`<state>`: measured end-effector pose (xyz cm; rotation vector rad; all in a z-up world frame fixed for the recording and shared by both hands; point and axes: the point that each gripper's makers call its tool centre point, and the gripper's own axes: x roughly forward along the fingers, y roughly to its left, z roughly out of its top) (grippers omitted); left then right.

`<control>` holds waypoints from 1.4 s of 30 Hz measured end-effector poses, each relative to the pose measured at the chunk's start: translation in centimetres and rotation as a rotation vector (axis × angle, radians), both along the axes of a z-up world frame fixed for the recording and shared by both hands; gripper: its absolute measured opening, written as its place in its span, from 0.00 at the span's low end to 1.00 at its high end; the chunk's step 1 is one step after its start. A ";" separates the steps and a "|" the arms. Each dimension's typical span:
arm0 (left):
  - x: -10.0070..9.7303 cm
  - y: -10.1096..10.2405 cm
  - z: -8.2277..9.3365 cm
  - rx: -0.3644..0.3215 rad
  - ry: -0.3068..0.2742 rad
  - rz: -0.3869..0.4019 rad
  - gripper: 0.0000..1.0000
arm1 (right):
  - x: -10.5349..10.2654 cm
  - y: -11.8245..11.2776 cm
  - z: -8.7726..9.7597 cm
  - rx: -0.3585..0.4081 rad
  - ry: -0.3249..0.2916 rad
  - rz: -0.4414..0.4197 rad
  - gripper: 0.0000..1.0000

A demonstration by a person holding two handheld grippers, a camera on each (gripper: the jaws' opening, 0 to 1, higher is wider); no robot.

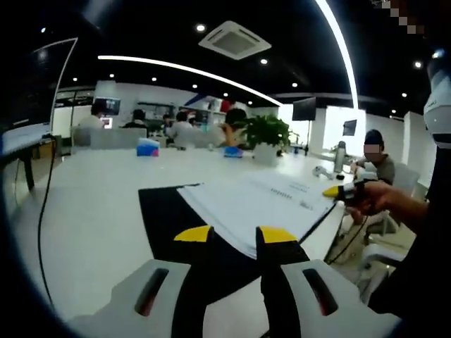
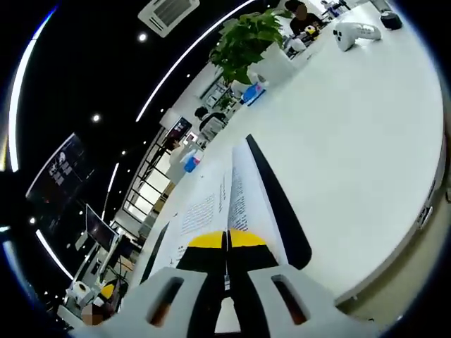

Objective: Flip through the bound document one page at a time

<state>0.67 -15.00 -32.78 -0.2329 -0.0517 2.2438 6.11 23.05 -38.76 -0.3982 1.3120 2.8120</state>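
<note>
The bound document (image 1: 257,201) lies open on a black mat (image 1: 165,211) on the white table, its printed pages facing up. My left gripper (image 1: 235,236) hovers open just before the document's near edge, with nothing between its yellow-tipped fingers. At the document's right edge a hand holds my right gripper (image 1: 338,191). In the right gripper view the right gripper (image 2: 227,239) is shut on the edge of a page (image 2: 243,193), which runs away from the jaws as a thin lifted sheet over the printed document (image 2: 201,211). The black mat (image 2: 282,204) shows beside it.
A potted plant (image 1: 266,137) and a blue box (image 1: 147,146) stand at the table's far end, where several people sit. A white controller (image 2: 356,32) lies on the bare table (image 2: 366,141) far beyond the document. A seated person (image 1: 377,162) is at the right.
</note>
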 end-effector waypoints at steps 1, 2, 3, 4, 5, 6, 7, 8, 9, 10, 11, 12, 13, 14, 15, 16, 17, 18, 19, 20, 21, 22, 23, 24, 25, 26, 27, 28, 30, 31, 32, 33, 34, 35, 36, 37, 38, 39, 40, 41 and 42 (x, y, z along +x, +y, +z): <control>0.1 -0.1 0.0 0.002 0.000 0.000 0.26 | 0.0 0.0 0.0 0.004 -0.004 0.000 0.01; 0.1 -0.2 -0.2 0.004 -0.002 0.000 0.26 | 0.1 0.0 0.0 0.012 -0.008 -0.002 0.01; 0.2 -0.2 -0.3 0.005 -0.005 0.000 0.26 | 0.1 0.1 0.0 0.017 -0.010 -0.003 0.01; 0.2 -0.3 -0.4 0.005 -0.006 -0.001 0.26 | 0.1 0.2 0.0 0.019 -0.012 -0.005 0.01; 0.3 -0.4 -0.6 0.004 -0.008 0.000 0.26 | 0.1 0.4 -0.1 0.018 -0.015 -0.007 0.01; 0.3 -0.5 -0.7 0.004 -0.009 0.002 0.26 | 0.1 0.4 0.0 0.022 -0.018 -0.008 0.01; 0.3 -0.6 -0.8 0.006 -0.010 0.004 0.26 | 0.2 0.4 0.1 0.032 -0.022 -0.009 0.01; 0.4 -0.7 -0.8 0.008 -0.012 0.004 0.26 | 0.2 0.4 0.2 0.041 -0.024 -0.009 0.01; 0.4 -0.8 -0.9 0.011 -0.014 0.005 0.26 | 0.3 0.5 0.3 0.052 -0.026 -0.009 0.01; 0.4 -0.8 -1.0 0.011 -0.014 0.006 0.26 | 0.3 0.5 0.4 0.061 -0.028 -0.009 0.01; 0.4 -0.9 -1.0 0.012 -0.015 0.006 0.26 | 0.3 0.5 0.5 0.067 -0.030 -0.008 0.01; 0.4 -0.9 -1.0 0.012 -0.016 0.007 0.26 | 0.3 0.4 0.7 0.073 -0.030 -0.008 0.01; 0.4 -0.9 -1.0 0.012 -0.016 0.007 0.26 | 0.3 0.5 0.7 0.077 -0.032 -0.006 0.01; 0.4 -1.0 -1.0 0.013 -0.015 0.007 0.26 | 0.3 0.4 0.8 0.084 -0.033 -0.005 0.01; 0.5 -1.0 -1.0 0.015 -0.014 0.006 0.26 | 0.3 0.3 0.9 0.091 -0.033 -0.003 0.01; 0.5 -1.0 -0.9 0.018 -0.012 0.006 0.26 | 0.3 0.2 1.0 0.102 -0.028 0.000 0.01; 0.5 -1.0 -0.9 0.020 -0.011 0.006 0.26 | 0.4 0.1 1.1 0.134 -0.034 0.000 0.01; 0.5 -1.0 -0.8 0.022 -0.010 0.005 0.26 | 0.4 0.1 1.2 0.171 -0.037 0.000 0.01; 0.5 -1.0 -0.8 0.022 -0.010 0.003 0.26 | 0.4 0.2 1.3 0.190 -0.039 -0.001 0.01; 0.6 -1.0 -0.8 0.020 -0.010 -0.002 0.26 | 0.5 0.1 1.5 0.203 -0.037 -0.002 0.01; 0.7 -0.9 -0.9 0.014 -0.010 -0.010 0.26 | 0.5 0.1 1.6 0.223 -0.037 -0.003 0.01; 0.7 -0.9 -1.2 0.002 -0.014 -0.016 0.26 | 0.5 0.2 1.8 0.256 -0.037 -0.003 0.01; 0.7 -0.9 -1.4 -0.007 -0.017 -0.018 0.26 | 0.5 0.3 1.9 0.290 -0.038 -0.004 0.01; 0.7 -1.0 -1.6 -0.020 -0.014 -0.018 0.26 | 0.6 0.3 2.1 0.326 -0.045 -0.005 0.01; 0.7 -1.0 -1.7 -0.025 -0.010 -0.017 0.26 | 0.6 0.3 2.3 0.361 -0.046 -0.005 0.01; 0.7 -1.2 -1.8 -0.026 -0.011 -0.016 0.26 | 0.6 0.2 2.6 0.389 -0.044 -0.003 0.01; 0.8 -1.2 -1.9 -0.020 -0.018 -0.017 0.26 | 0.6 0.1 2.9 0.416 -0.040 -0.002 0.01; 0.8 -1.3 -1.9 -0.016 -0.022 -0.017 0.26 | 0.5 0.0 3.2 0.434 -0.036 -0.002 0.01; 0.9 -1.4 -1.9 -0.017 -0.021 -0.016 0.26 | 0.5 -0.2 3.9 0.489 -0.025 0.004 0.01; 0.9 -1.5 -2.0 -0.018 -0.022 -0.015 0.26 | 0.4 -0.2 4.2 0.544 -0.032 0.006 0.01; 0.9 -1.6 -2.0 -0.017 -0.023 -0.013 0.26 | 0.4 -0.3 4.4 0.580 -0.031 0.009 0.01; 0.8 -1.7 -2.1 -0.016 -0.022 -0.010 0.26 | 0.3 -0.4 4.7 0.604 -0.026 0.011 0.01; 0.8 -1.9 -2.1 -0.016 -0.022 -0.005 0.26 | 0.2 -0.6 5.0 0.618 -0.015 0.013 0.01; 0.8 -2.0 -2.2 -0.017 -0.022 -0.001 0.26 | 0.1 -0.9 5.4 0.624 -0.002 0.015 0.01; 0.7 -2.1 -2.3 -0.015 -0.023 0.003 0.26 | 0.0 -1.0 5.8 0.639 0.011 0.017 0.01; 0.8 -2.2 -2.3 -0.009 -0.025 0.006 0.26 | 0.0 -1.0 6.0 0.688 0.011 0.021 0.01; 0.8 -2.2 -2.3 -0.002 -0.028 0.006 0.26 | 0.0 -1.1 6.2 0.743 0.005 0.026 0.01; 0.9 -2.2 -2.2 0.011 -0.032 0.003 0.26 | -0.1 -1.3 6.5 0.790 0.007 0.029 0.01; 1.0 -2.2 -2.2 0.016 -0.034 0.001 0.26 | -0.2 -1.5 6.8 0.825 0.012 0.032 0.01; 1.1 -2.1 -2.2 0.016 -0.034 -0.001 0.26 | -0.2 -1.8 7.1 0.849 0.023 0.036 0.01; 1.1 -2.2 -2.3 0.007 -0.031 -0.002 0.26 | -0.3 -2.0 7.3 0.864 0.031 0.037 0.01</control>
